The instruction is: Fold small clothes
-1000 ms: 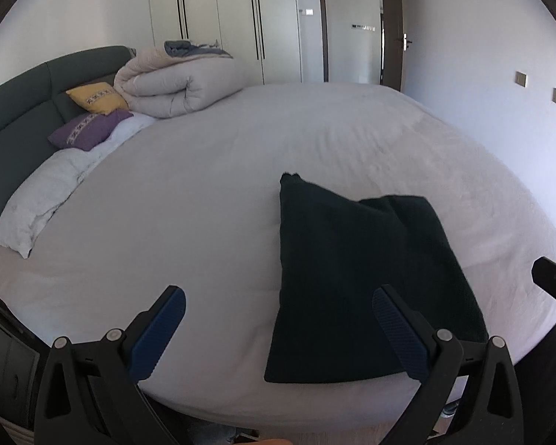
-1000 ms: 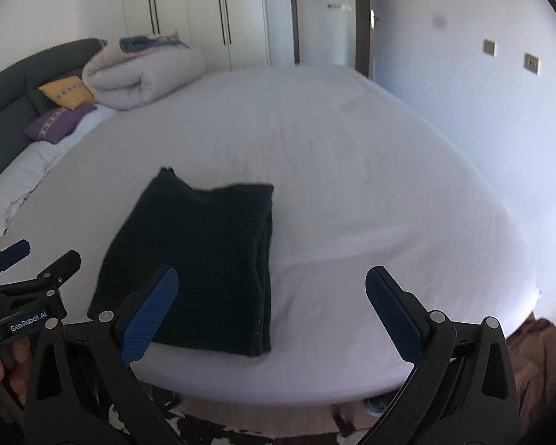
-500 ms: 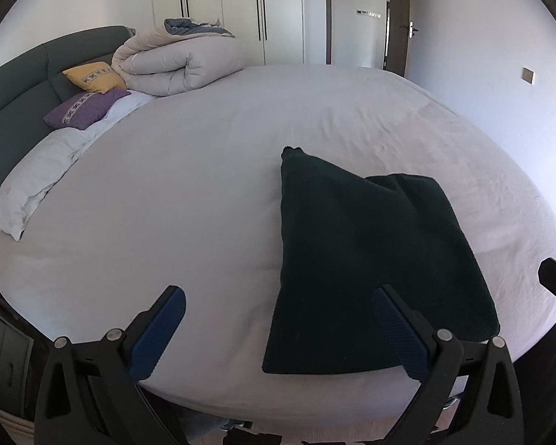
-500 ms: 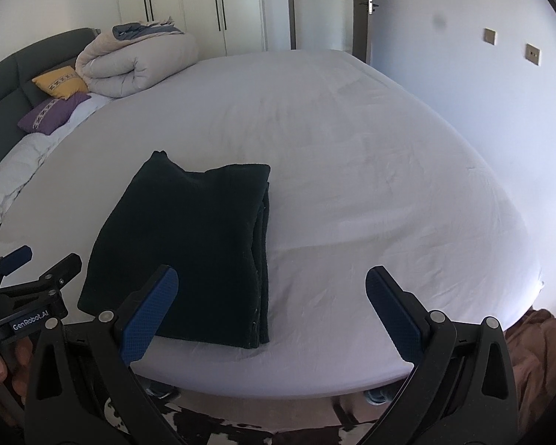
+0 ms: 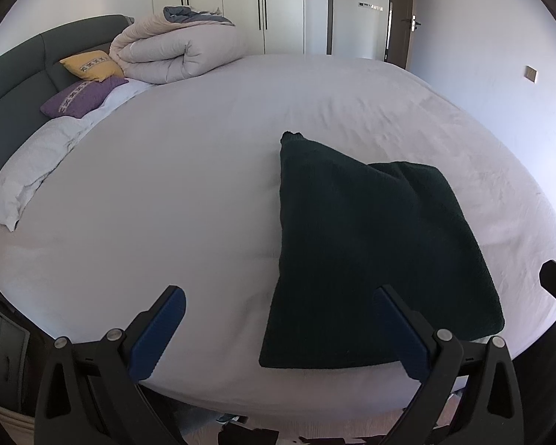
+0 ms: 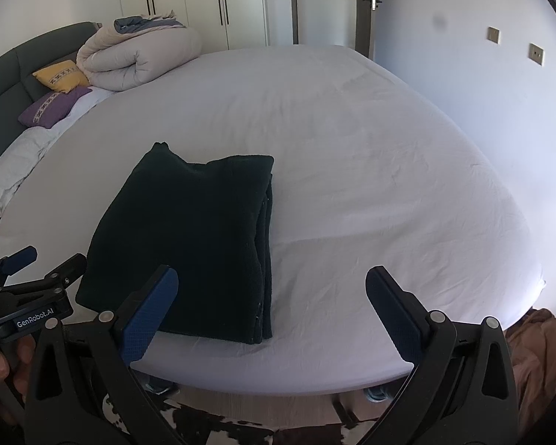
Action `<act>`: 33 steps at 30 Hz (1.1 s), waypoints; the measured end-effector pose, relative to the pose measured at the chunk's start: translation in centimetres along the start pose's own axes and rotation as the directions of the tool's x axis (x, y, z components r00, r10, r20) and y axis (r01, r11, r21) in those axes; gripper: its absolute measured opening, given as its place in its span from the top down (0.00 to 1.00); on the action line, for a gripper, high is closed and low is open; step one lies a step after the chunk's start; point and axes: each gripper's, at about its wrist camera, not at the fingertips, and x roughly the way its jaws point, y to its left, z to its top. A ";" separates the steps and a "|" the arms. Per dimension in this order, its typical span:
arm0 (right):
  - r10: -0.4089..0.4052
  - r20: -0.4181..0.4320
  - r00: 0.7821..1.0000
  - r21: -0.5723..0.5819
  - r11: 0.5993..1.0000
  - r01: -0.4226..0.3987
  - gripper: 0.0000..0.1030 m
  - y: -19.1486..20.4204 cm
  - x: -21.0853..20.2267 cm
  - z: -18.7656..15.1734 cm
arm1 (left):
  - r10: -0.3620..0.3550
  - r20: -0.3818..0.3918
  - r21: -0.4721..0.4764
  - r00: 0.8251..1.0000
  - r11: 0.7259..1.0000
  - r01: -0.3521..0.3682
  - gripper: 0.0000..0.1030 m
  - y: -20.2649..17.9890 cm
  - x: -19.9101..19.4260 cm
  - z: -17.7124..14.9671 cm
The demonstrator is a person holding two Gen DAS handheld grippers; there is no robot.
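Note:
A dark folded garment (image 5: 370,256) lies flat on the white bed sheet (image 5: 189,193) near the bed's front edge; it also shows in the right wrist view (image 6: 192,237), with stacked layers along its right side. My left gripper (image 5: 278,330) is open and empty, held just off the front edge, its right finger over the garment's near edge. My right gripper (image 6: 270,311) is open and empty, to the right of the garment's near corner. The left gripper also shows in the right wrist view (image 6: 37,270) at the far left.
A rolled duvet (image 5: 178,52) and yellow (image 5: 90,65) and purple (image 5: 83,96) cushions lie at the head of the bed by the dark headboard (image 5: 15,74). A white pillow (image 5: 29,170) lies at the left. A brown cloth (image 6: 537,352) is on the floor at right.
Both grippers have moved slightly forward and up toward the bed, so the garment looks larger and lower in view. The garment has not moved. Both jaws stay open.

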 end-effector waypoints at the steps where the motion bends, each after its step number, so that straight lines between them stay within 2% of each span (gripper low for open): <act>1: 0.000 -0.001 1.000 -0.001 1.000 0.000 0.00 0.1 0.1 0.0 | 0.000 0.000 0.000 1.000 1.000 0.000 0.00 0.0 0.0 0.0; 33: 0.001 -0.017 1.000 0.002 1.000 0.000 0.00 0.7 0.9 -0.2 | -0.004 -0.012 0.001 1.000 1.000 0.004 0.00 -0.1 0.6 -0.5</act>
